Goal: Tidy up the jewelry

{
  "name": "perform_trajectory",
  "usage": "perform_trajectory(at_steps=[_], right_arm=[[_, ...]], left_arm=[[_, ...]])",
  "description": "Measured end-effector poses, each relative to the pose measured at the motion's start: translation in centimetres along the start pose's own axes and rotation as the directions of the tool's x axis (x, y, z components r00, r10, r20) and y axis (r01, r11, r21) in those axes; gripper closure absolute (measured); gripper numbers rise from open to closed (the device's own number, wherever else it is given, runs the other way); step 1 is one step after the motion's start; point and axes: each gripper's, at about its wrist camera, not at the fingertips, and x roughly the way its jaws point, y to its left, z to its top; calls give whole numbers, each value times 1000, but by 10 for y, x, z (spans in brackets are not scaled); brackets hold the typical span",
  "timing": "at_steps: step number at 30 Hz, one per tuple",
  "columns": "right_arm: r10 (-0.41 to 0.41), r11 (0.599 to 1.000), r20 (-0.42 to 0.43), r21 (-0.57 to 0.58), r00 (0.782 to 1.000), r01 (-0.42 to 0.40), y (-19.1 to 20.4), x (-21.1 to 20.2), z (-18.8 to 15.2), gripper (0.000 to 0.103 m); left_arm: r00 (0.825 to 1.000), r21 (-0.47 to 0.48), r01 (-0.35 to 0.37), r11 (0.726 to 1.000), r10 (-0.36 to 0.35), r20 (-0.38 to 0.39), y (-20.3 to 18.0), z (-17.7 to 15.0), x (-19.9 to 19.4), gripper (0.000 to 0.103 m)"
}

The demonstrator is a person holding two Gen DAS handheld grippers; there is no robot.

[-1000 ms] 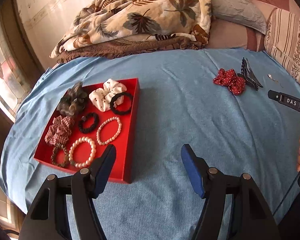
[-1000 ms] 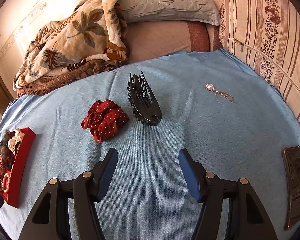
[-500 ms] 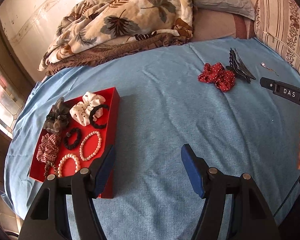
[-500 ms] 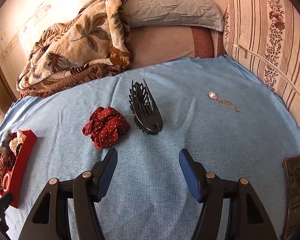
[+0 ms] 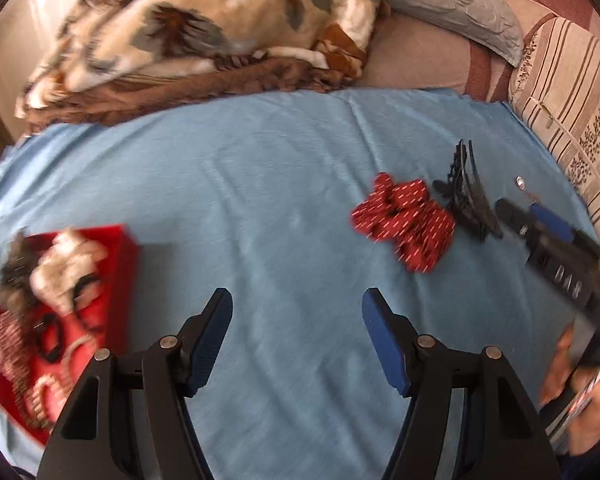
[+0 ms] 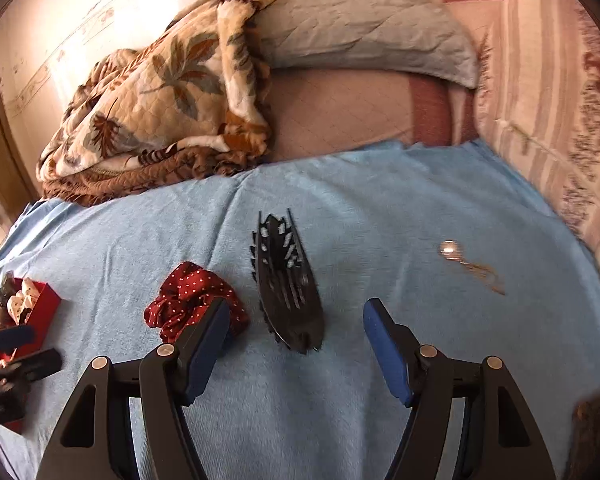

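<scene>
Vs. half a sec ago the right gripper [image 6: 294,320] has come down and fwd: the black claw clip [image 6: 288,284] now lies right between its spread fingers [image 6: 384,344], and the left finger overlaps the red polka-dot scrunchie [image 6: 188,300]; nothing gripped, gap wide. Left gripper [image 5: 296,320] has swung right, so the red tray [image 5: 120,280] has slid to the left border of its view and is blurred; its fingers [image 5: 212,332] are wide apart and hold nothing, hovering over bare blue sheet [image 5: 260,184]. Clip: glossy black, long curved teeth, lying on its side, long axis running toward the head of the bed, just beside the scrunchie on the scrunchie's right. Scrunchie: dark red w/ white dots, crumpled, mid-bed. Toward the bed's right edge, 1 small pendant w/ thin chain [image 6: 468,264], well apart from the clip. 1 brown flat item [image 6: 592,420] at the near right edge, too blurred to tell what. Tray sits near the bed's left edge w/ scrunchies and bead bracelets inside; blur prevents a count. At the head of the bed: 1 leaf-print blanket [image 6: 152,112], 1 grey-blue pillow [image 6: 360,28], 1 striped pillow [image 6: 548,92]. Counts loose on sheet: 1 clip, 1 scrunchie, 1 pendant.
</scene>
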Motion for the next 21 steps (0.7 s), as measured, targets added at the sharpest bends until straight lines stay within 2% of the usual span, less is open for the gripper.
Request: perform_trajectory(at_steps=[3, 7, 14, 15, 16, 17, 18, 19, 21], right_arm=[[39, 999, -33, -14, 999, -40, 0, 18, 2, 29], [34, 998, -49, -46, 998, -36, 2, 34, 5, 29], [59, 998, -84, 18, 995, -57, -14, 55, 8, 31], [72, 997, -90, 37, 993, -69, -16, 58, 8, 39], [86, 995, -99, 50, 991, -82, -18, 60, 8, 46], [99, 994, -113, 63, 989, -92, -19, 63, 7, 60], [102, 993, -118, 71, 988, -94, -19, 63, 7, 61], [105, 992, -116, 77, 988, -96, -19, 63, 7, 61], [137, 986, -116, 106, 984, -125, -20, 61, 8, 61]], left_arm=[[998, 3, 50, 999, -50, -27, -12, 18, 29, 36], [995, 16, 90, 996, -89, -47, -23, 33, 56, 37], [978, -5, 192, 981, -192, -77, -37, 48, 85, 37], [976, -9, 201, 979, -201, -80, -38, 49, 87, 40], [975, -12, 207, 978, -208, -75, -40, 49, 87, 54], [975, -8, 211, 977, -211, -76, -42, 49, 87, 67], [971, -3, 224, 975, -223, -90, -45, 49, 88, 89], [966, -3, 238, 971, -237, -106, -47, 50, 89, 93], [967, 3, 237, 971, -236, -95, -47, 48, 81, 95]])
